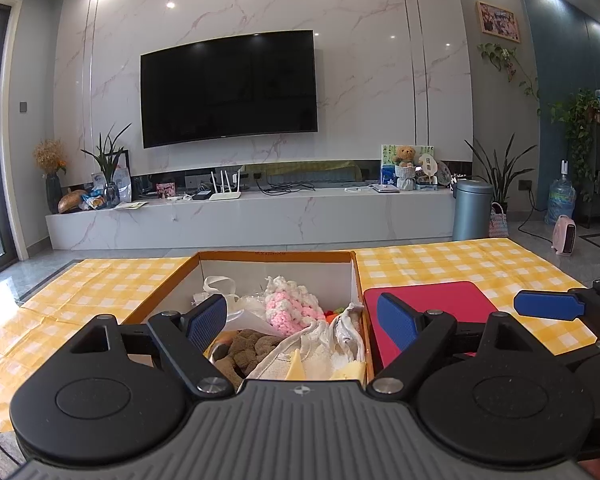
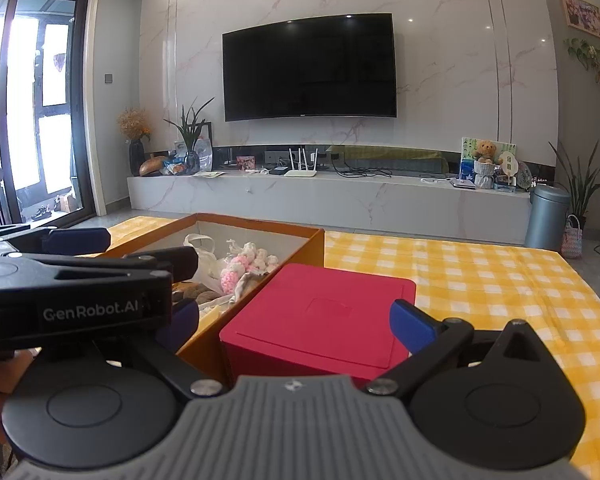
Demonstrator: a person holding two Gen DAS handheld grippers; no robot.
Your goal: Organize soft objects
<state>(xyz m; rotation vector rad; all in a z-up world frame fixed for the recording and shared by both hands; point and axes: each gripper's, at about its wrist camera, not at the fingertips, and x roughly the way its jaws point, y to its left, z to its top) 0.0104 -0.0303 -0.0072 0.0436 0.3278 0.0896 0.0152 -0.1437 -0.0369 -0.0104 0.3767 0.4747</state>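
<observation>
Soft items (image 1: 288, 320) in open box (image 1: 276, 256); lidded box (image 2: 320, 320) touching its right side, both on tablecloth (image 2: 500, 280).

Yellow-white checked cloth (image 1: 460, 268); orange box (image 1: 180, 276); red lid (image 2: 320, 316).

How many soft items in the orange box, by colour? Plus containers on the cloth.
Pink-and-white knit: 1
Brown plush: 1
White or cream fabrics: at least 2; tangled, exact count unclear
Orange box: 1
Red box: 1
Total: at least 6
</observation>
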